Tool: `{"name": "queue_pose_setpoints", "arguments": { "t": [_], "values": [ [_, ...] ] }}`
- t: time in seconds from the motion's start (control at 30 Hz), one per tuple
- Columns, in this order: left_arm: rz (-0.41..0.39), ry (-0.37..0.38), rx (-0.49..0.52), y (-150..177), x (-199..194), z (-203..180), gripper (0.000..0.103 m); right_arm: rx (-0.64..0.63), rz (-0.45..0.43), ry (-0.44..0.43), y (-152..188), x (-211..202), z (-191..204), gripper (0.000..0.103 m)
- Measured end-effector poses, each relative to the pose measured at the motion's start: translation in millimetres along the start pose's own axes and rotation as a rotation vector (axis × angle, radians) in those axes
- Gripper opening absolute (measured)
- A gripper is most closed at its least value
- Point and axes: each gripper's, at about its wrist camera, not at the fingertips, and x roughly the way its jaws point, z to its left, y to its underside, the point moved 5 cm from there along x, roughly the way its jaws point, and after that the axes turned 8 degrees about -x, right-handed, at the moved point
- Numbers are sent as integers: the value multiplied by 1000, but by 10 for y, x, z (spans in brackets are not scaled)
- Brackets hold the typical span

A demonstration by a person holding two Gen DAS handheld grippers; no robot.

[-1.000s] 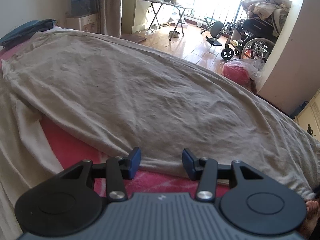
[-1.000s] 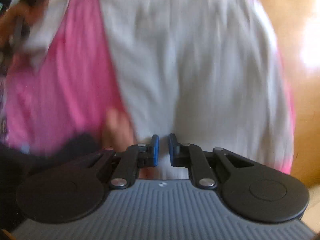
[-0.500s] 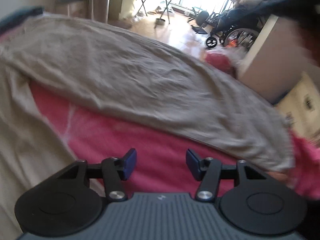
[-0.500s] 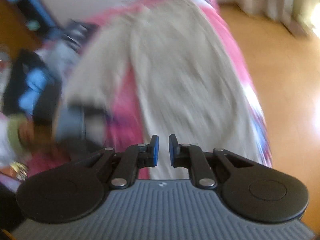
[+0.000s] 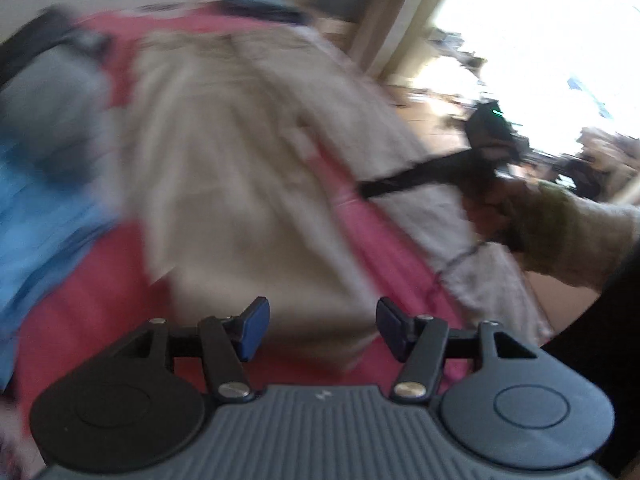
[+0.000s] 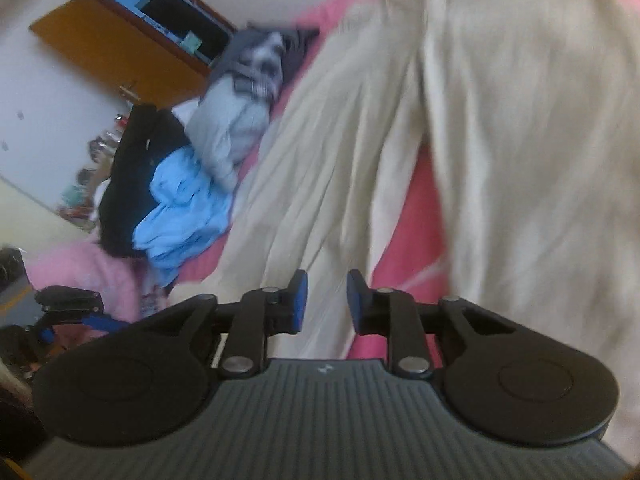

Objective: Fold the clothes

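Between folds: left gripper (image 5: 323,322) and right gripper (image 6: 327,301) opening, empty, above creased beige cotton trousers (image 6: 500,128); next needs a fresh hem grasp.

A bed (image 6: 416,216) covered in a pink sheet carries everything. A large beige garment (image 6: 520,140) lies spread flat on it, directly ahead of both hand-held grippers, pink showing between its two halves. Beyond and left of the right hand-held gripper (image 6: 325,300), a light blue cloth (image 6: 180,208), a black garment (image 6: 132,172) and a grey garment (image 6: 232,120) lie heaped on the sheet.
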Motion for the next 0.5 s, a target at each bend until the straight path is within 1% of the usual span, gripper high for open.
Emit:
{"name": "queue_pose_setpoints", "arguments": {
  "t": [0.07,0.17,0.2,0.27,0.3,0.37,0.43,0.47,0.5],
  "values": [
    [3,-93,-63,157,-61,203,61,31,48,-32,188,116,-13,28],
    [11,-203,-95,387,15,418,61,48,148,-132,515,220,83,32],
    [15,-217,-99,438,92,451,61,32,188,-173,627,256,160,34],
    [21,-247,-96,513,268,494,61,-14,265,-236,852,294,345,47],
    [17,-258,-77,562,343,498,61,-41,274,-221,920,318,407,48],
    [-17,-274,-17,549,464,476,61,-93,288,-190,1043,362,526,48],
    [-55,-286,30,504,579,450,61,-134,257,-143,1087,382,599,49],
    [-71,-288,48,473,638,440,61,-152,244,-126,1111,394,641,52],
    [-88,-291,65,441,698,429,61,-162,240,-129,1145,412,698,54]
  ]
}}
